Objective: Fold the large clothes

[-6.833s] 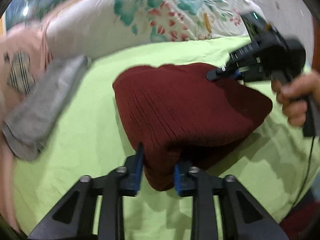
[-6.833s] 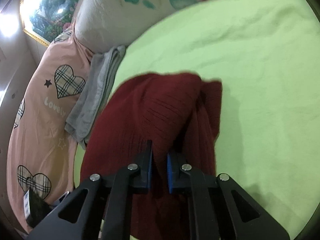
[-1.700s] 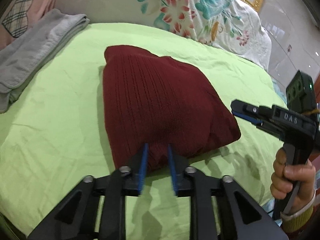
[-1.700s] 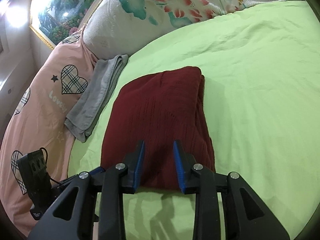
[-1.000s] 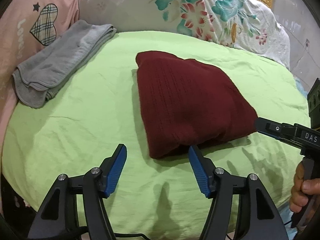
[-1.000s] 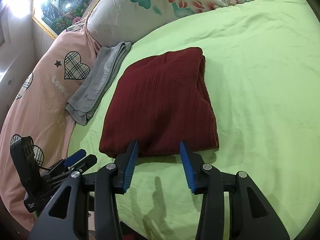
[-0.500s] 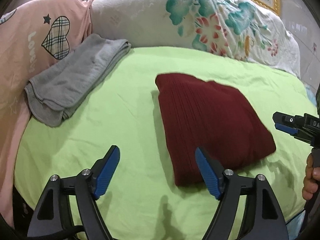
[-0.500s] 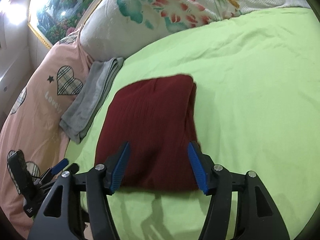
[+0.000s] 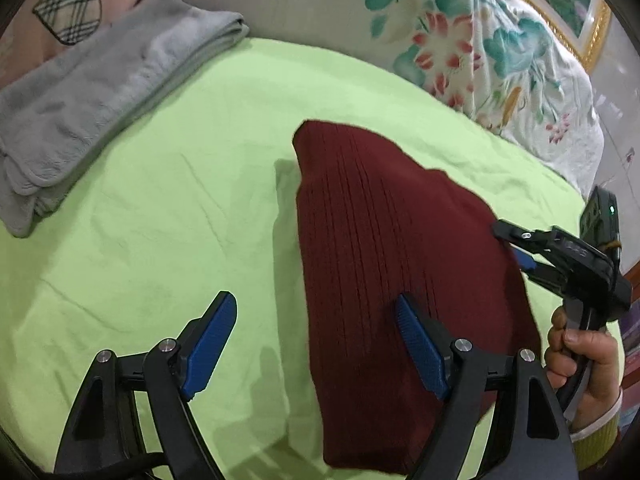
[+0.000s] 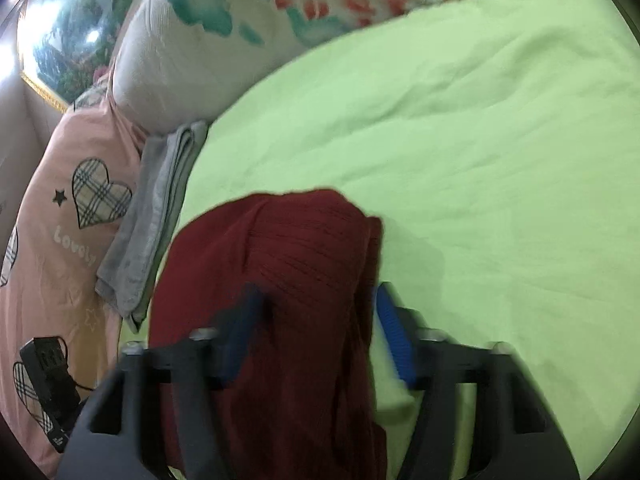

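Both hand-held grippers nearer maroon sweater [image 9: 400,248], grey towel [image 9: 92,92] beside

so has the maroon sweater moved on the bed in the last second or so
Cannot tell: the maroon sweater looks similarly placed relative to the grey folded towel, but both cameras shifted, so any small slide is hidden.

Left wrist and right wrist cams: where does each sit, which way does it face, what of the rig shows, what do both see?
Left wrist: on the left hand-held gripper, looking down across the green bedsheet at the dark red sweater; jaws wide apart; right hand-held gripper and hand show at right.
Right wrist: on the right hand-held gripper, looking down over the sweater toward the floral pillow; jaws closing astride the sweater's edge.
Shared: sweater, sheet, pillow, folded grey cloth.
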### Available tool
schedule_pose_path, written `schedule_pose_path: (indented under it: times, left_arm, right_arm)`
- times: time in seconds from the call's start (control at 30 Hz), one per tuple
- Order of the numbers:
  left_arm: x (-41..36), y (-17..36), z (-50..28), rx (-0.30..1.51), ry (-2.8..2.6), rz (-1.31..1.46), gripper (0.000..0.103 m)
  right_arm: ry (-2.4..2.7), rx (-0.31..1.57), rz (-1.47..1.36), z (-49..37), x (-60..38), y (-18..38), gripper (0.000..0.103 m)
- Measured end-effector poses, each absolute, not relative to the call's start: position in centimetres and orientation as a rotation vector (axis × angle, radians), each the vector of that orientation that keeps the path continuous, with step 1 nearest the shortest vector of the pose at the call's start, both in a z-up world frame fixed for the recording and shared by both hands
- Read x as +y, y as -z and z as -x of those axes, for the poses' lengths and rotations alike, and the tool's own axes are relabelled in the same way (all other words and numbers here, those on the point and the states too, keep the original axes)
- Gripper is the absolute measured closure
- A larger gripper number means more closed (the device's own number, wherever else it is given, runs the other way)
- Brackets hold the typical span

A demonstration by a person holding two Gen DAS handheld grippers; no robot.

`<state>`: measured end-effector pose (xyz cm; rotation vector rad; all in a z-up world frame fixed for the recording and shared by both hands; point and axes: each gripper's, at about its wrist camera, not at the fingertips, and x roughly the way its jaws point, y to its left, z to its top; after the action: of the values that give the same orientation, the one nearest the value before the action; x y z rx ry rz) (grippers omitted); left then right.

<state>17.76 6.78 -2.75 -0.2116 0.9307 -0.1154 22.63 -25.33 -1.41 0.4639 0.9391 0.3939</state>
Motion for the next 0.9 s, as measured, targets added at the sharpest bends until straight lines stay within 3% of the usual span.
schedule_pose_path:
  times: [0.03,0.13,0.4,0.9]
  left_arm:
    - [6.6,2.9,-17.9,0.932,0.120,0.209,0.025]
    - [5.8,2.6,-18.0,0.922,0.148,0.189,0.039]
    - [3.9,4.3,-18.7,0.924,0.168,0.134,0.038]
    - [5.1,2.2,-15.2,0.888,0.136,0.118,0.037]
  right_arm:
    - [-0.399,0.931,-0.468,-22.5,-25.2,1.3,0.094]
    - [-0.401,0.832,-0.467,-21.2,-25.9,-0.4,0.096]
    - [-0.302,0.893,-0.427,-21.5,-26.2,2.4,0.094]
    - [-0.338,0.809,-0.414,-13.2,-25.7,-2.7,0.043]
